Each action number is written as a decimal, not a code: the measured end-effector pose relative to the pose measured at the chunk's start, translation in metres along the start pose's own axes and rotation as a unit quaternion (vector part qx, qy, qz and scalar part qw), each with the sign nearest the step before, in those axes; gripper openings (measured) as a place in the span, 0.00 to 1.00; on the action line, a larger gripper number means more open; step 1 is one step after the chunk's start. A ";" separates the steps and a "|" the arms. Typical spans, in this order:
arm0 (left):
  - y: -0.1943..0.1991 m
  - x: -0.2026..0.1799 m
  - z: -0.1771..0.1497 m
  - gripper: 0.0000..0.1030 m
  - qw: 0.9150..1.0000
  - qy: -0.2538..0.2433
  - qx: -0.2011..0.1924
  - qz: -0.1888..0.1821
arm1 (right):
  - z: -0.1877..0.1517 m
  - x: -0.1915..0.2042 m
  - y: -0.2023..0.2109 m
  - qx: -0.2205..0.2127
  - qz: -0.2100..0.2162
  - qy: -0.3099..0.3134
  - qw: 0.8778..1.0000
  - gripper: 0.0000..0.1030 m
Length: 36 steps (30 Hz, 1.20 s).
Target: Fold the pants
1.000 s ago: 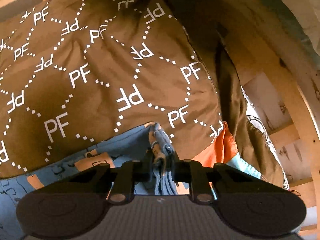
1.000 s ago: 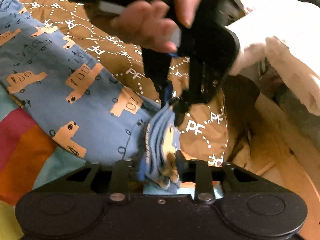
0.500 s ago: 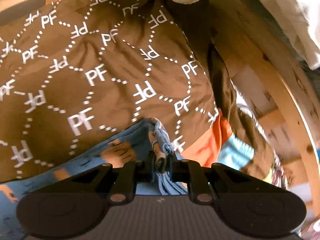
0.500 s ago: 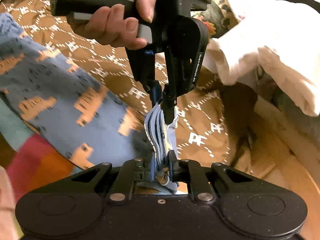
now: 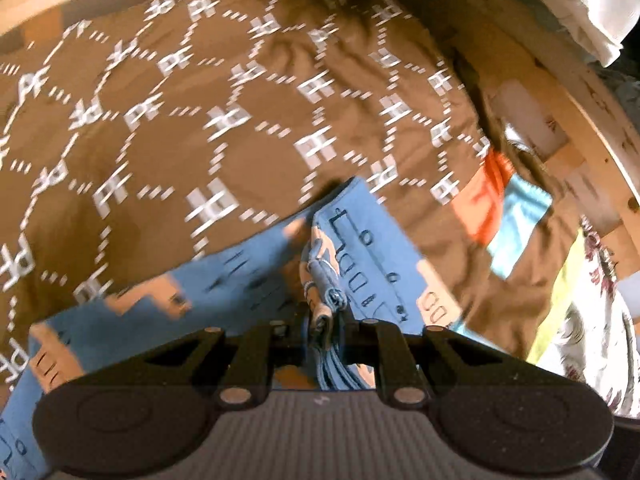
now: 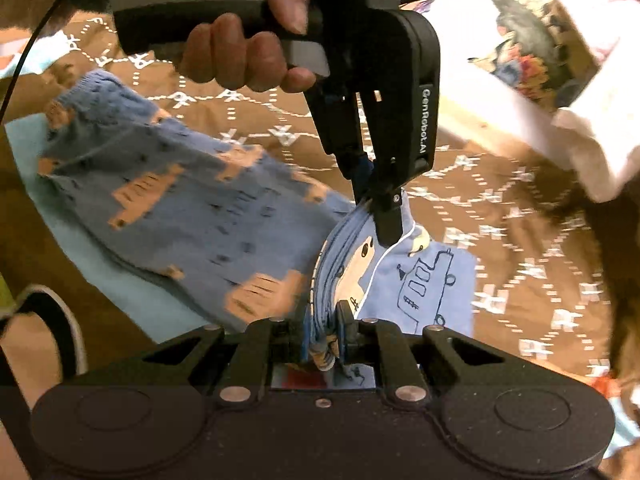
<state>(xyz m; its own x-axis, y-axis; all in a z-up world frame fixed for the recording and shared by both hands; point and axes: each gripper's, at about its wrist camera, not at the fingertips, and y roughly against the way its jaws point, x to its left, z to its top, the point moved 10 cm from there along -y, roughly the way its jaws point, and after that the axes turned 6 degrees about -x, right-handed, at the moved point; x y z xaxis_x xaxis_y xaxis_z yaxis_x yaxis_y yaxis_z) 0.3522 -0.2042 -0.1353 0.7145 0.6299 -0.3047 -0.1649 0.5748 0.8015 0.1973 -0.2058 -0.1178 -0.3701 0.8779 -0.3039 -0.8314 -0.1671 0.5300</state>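
blue pants (image 6: 192,208) printed with orange trucks lie across a brown bedspread (image 5: 168,128) patterned with white dotted lattices and letters. the garment stretches from the far left toward the near middle in the right wrist view, where its bunched edge rises off the bedding.

the right gripper (image 6: 323,336) is clamped on a thick gather of that edge, several layers of blue fabric squeezed between its pads. its jaws have just been closing, and the cloth sits pinched between them.

the left gripper (image 6: 378,216) comes down from above in the same view, held by a hand (image 6: 248,56) wrapped around a grey handle. it too is closed on the pants, gripping the same folded edge a little farther along, so the fabric runs taut in a short ridge between the two tools.

from the left wrist view, the left gripper (image 5: 323,322) pinches a twisted blue roll of cloth, with the rest of the pants (image 5: 160,292) spreading to the left. a flap (image 5: 372,248) with a line-drawn truck lies just right of the grip.

a pale wooden frame (image 5: 560,120) runs along the far right, with white cloth (image 5: 560,4) above it. a patch of orange and light blue fabric (image 5: 504,208) shows near the right edge of the bedspread.
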 end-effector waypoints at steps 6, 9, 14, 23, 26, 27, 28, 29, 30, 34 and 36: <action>-0.009 0.037 -0.021 0.24 0.999 0.028 -0.008 -0.014 | -0.005 0.027 -0.026 0.023 0.009 -0.025 0.999 0.18; -0.007 0.044 -0.027 0.28 0.999 0.036 -0.022 -0.026 | -0.006 0.033 -0.026 0.021 0.005 -0.030 0.999 0.22; -0.008 0.051 -0.033 0.31 0.996 0.075 -0.030 -0.039 | -0.008 0.037 -0.026 0.019 -0.009 -0.011 1.000 0.23; -0.012 0.056 -0.034 0.15 0.995 0.094 -0.026 -0.020 | -0.012 0.039 -0.025 0.022 -0.028 0.017 0.999 0.17; -0.009 0.052 -0.034 0.13 0.996 0.087 -0.028 -0.010 | -0.009 0.038 -0.024 0.021 -0.029 0.007 0.999 0.14; -0.007 0.050 -0.034 0.13 0.996 0.082 -0.027 -0.007 | -0.009 0.038 -0.023 0.020 -0.028 0.003 0.999 0.14; -0.004 0.050 -0.033 0.13 0.997 0.078 -0.027 -0.006 | -0.007 0.037 -0.022 0.018 -0.028 -0.001 0.999 0.14; 0.000 0.050 -0.033 0.13 0.997 0.074 -0.025 -0.004 | -0.006 0.037 -0.021 0.016 -0.026 -0.003 1.000 0.14; 0.001 0.050 -0.033 0.13 0.997 0.072 -0.024 -0.002 | -0.004 0.038 -0.019 0.014 -0.024 -0.004 1.000 0.14; 0.018 0.058 -0.039 0.13 0.998 0.065 -0.019 0.004 | 0.008 0.047 -0.014 0.002 -0.006 -0.008 1.000 0.14; 0.027 0.066 -0.045 0.13 0.998 0.062 -0.018 0.007 | 0.015 0.054 -0.013 -0.003 0.009 -0.014 1.000 0.14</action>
<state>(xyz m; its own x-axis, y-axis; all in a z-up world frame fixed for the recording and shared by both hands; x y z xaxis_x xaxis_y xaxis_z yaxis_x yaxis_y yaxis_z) 0.3639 -0.1235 -0.1567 0.6227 0.6966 -0.3564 -0.2007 0.5824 0.7877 0.1942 -0.1493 -0.1295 -0.3738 0.8871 -0.2707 -0.8265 -0.1861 0.5313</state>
